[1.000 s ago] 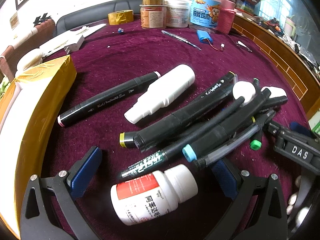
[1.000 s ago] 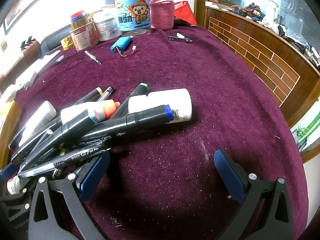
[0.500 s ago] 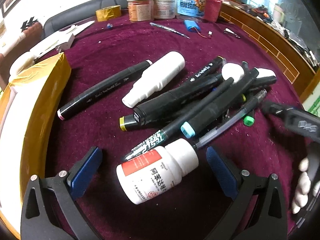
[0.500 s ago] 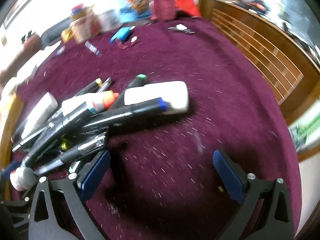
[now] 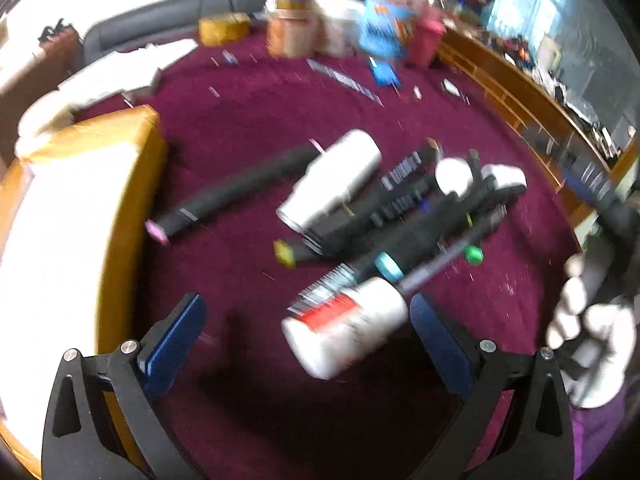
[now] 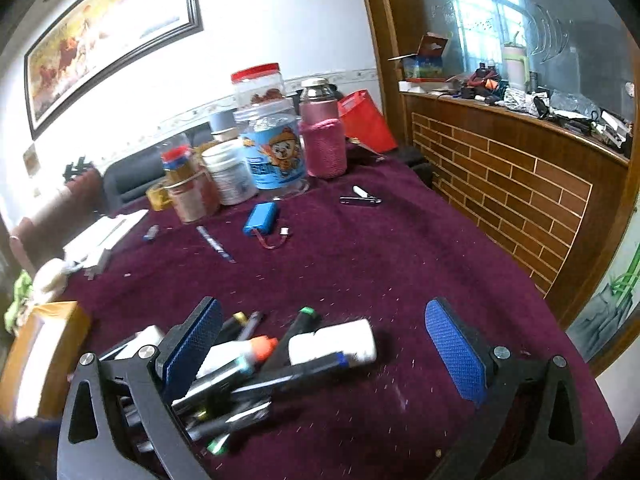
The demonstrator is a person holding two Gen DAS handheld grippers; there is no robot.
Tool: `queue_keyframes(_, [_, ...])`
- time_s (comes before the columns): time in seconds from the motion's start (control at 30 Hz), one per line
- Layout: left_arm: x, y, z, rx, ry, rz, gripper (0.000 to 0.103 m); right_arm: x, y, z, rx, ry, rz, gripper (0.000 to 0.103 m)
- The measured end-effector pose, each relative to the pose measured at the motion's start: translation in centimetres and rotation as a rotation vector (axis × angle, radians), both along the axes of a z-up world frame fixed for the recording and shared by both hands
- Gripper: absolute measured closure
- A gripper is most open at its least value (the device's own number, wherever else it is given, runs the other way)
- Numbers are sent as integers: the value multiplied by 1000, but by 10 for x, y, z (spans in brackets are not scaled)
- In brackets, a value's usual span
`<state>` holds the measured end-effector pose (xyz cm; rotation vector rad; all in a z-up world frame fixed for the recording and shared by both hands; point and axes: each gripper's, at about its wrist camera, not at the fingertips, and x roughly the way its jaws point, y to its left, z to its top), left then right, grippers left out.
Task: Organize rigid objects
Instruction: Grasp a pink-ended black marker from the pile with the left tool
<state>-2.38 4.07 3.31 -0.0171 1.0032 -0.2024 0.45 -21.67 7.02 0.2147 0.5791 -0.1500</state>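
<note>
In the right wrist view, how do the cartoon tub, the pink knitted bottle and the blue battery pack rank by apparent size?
1. Cartoon tub, largest.
2. Pink knitted bottle, close behind and beside it at similar depth.
3. Blue battery pack, clearly smallest, though nearer the camera.

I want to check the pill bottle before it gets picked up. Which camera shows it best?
The left wrist view: the pill bottle lies whole, though blurred, between the open left gripper fingers, red label up. In the right wrist view I cannot find it; the pen pile and a gripper finger cover that corner.
</note>
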Motion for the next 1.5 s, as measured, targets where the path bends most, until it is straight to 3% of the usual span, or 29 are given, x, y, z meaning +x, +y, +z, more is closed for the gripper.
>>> queue_keyframes(0.1, [9,19,19,49,-56,-3,1,8,-12,-16,43,35,-7,4])
queue_keyframes(0.2, [30,26,22,144,-95,-2,2,-5,-31,-14,87,3,-31,3])
queue_keyframes(0.3, [53,31,16,165,-95,-2,19,-2,-37,-19,130,29,-18,3])
queue_keyframes(0.4, [75,33,3,143,-43,-35,29,0,-34,-23,135,56,12,4])
queue_keyframes(0.5, [91,26,-11,229,-10,-78,29,0,-27,-23,113,64,37,4])
queue_keyframes(0.57, [98,24,-20,217,49,-101,29,0,-24,-23,100,63,48,4])
queue_keyframes(0.63, [99,22,-20,226,55,-102,39,0,-21,-22,93,64,53,4])
queue_keyframes(0.7, [95,20,-20,189,61,-122,73,0,-21,-23,89,67,56,4])
queue_keyframes(0.73, [92,19,-20,148,69,-142,78,0,-21,-23,92,72,57,4])
queue_keyframes(0.8, [82,13,-20,151,66,-163,90,2,-21,-24,99,84,58,4])
queue_keyframes(1.0, [51,3,-18,90,102,-196,91,2,-23,-25,120,94,52,4])
queue_keyframes(1.13, [55,3,-16,72,107,-151,91,3,-21,-25,116,96,57,4])
queue_keyframes(1.37, [50,-12,-20,170,-7,-158,91,3,-24,-26,119,102,48,4])
queue_keyframes(1.5, [47,-3,-18,108,-6,-137,91,4,-22,-26,110,104,49,4])
